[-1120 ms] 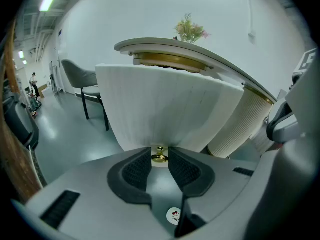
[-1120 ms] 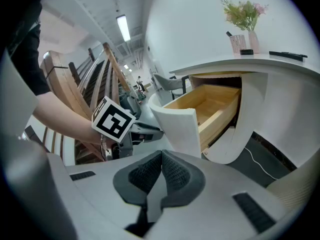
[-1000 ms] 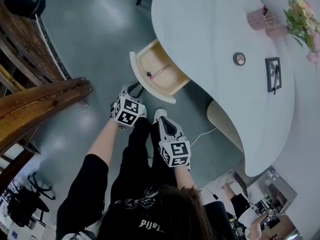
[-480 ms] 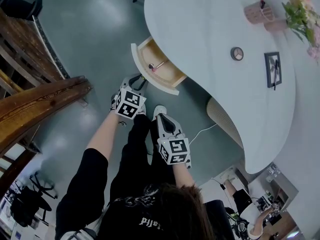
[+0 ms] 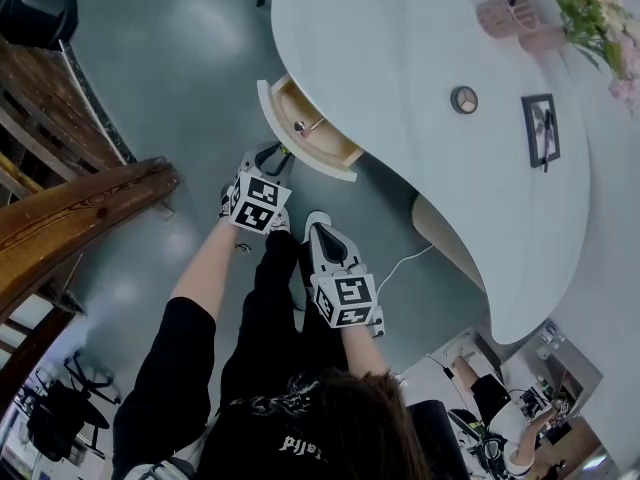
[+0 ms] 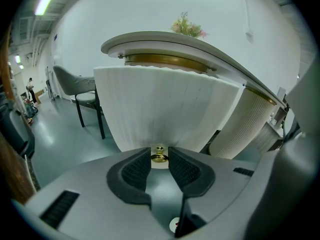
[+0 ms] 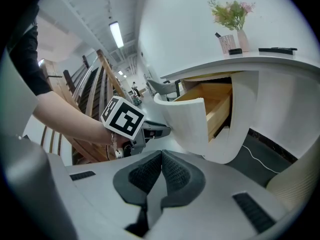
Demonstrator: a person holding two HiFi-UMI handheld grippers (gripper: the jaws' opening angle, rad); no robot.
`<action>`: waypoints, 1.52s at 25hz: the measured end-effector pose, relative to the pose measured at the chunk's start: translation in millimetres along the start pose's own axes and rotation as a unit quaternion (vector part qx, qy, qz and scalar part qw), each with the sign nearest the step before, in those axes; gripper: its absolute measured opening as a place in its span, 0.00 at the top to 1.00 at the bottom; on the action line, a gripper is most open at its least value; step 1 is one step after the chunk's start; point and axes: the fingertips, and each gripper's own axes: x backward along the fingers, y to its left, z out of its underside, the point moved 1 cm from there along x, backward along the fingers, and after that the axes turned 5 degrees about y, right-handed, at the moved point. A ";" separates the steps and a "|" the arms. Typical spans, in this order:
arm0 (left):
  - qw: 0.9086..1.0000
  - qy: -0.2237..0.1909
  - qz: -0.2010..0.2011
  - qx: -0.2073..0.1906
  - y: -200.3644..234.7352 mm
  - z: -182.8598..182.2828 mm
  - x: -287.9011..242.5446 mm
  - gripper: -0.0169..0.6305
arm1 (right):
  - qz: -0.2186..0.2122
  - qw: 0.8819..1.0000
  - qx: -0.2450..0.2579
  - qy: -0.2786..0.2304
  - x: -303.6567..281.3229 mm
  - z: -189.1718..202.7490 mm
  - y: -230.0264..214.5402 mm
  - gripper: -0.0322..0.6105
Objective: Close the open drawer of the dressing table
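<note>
Grey-green floor (image 5: 170, 78) runs under a white, curved dressing table (image 5: 400, 88), with a wooden railing (image 5: 80, 208) at the left of the head view. The drawer (image 5: 325, 140) juts from under the tabletop toward the person, its pale wooden inside open to view, a small pink item (image 5: 305, 126) lying in it.

The left gripper (image 6: 160, 165) meets the fluted white drawer front. Its jaws stand partly apart, with the brass knob (image 6: 159, 156) between the tips and the pads close against its sides. The right gripper (image 7: 161, 165) hangs lower and nearer the person, well apart from the drawer, jaws together on nothing.

Compared with a second ago, the drawer stands out less from the table. A narrower strip of its wooden inside shows, and the pink item now lies close to the tabletop's edge. The right gripper has barely shifted.
</note>
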 end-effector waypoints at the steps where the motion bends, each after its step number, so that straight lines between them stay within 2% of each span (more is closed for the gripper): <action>1: 1.000 -0.001 0.000 0.000 -0.1 -1.0 -1.0 0.79 | 0.001 1.000 -0.003 -0.003 0.0 -1.3 -1.8 0.91; 16: 1.000 -0.024 0.003 0.000 -2.7 -17.0 -15.4 0.79 | 0.022 0.999 -0.031 -0.033 -6.1 -17.7 -27.7 0.91; 24: 1.000 -0.029 -0.012 -0.002 -3.9 -23.0 -21.5 0.79 | 0.029 0.999 -0.036 -0.026 -5.6 -7.4 -32.9 0.91; 38: 0.999 -0.047 -0.003 -0.006 -4.8 -40.8 -34.6 0.79 | 0.034 0.998 -0.038 -0.021 -5.1 4.5 -38.7 0.91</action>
